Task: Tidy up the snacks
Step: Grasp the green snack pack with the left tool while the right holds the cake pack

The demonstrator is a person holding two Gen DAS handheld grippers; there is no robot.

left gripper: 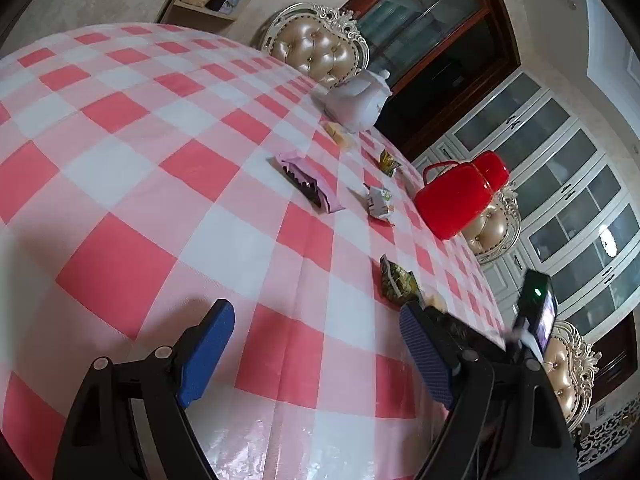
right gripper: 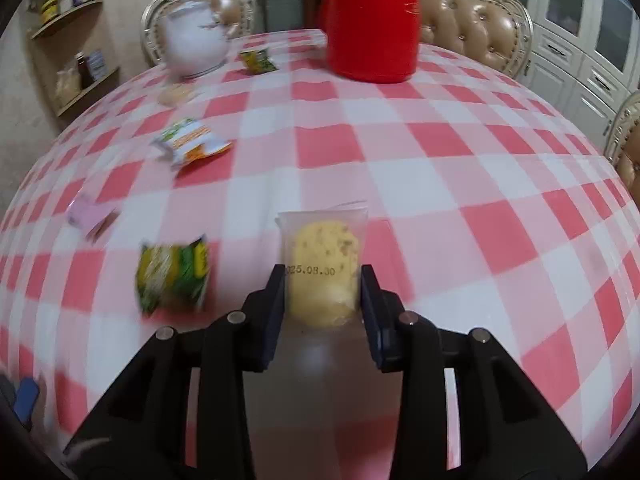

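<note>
Snacks: one clear-wrapped yellow cake clenched between the right gripper pads, above the table; green packet, orange-and-white packet, pink packet scattered on the pink-checked tablecloth. Left gripper: jaws apart, nothing between them, over bare cloth. Far edge: red jug, white teapot. Room: tufted chairs, white glass-door cabinets, corner shelves.

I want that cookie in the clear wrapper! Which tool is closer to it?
Right. The right tool is clamped on the wrapped cookie, one finger on each side. The left tool hangs open over bare tablecloth, holding nothing.
</note>
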